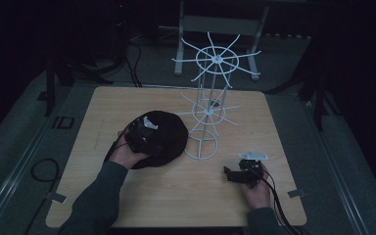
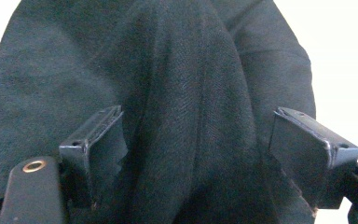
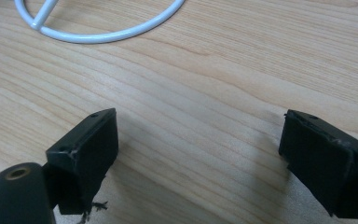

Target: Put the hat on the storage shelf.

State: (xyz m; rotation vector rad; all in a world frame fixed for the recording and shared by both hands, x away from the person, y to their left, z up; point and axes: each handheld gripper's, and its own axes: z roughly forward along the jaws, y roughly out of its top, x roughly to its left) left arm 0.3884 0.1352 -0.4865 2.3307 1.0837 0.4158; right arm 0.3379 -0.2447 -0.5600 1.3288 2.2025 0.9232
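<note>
Clearly soft, light black hat (image 2: pixel 186 93): left gripper (image 2: pixel 196 154) wide open astride raised fold, pinch there; right gripper (image 3: pixel 200 158) wide open, empty.

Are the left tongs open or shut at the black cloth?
Open. In the left gripper view the left tongs stand with jaws wide apart, a raised fold of the black cloth between them, not yet pinched.

Left gripper (image 2: pixel 196 154), right gripper (image 3: pixel 198 158): spread wide.
</note>
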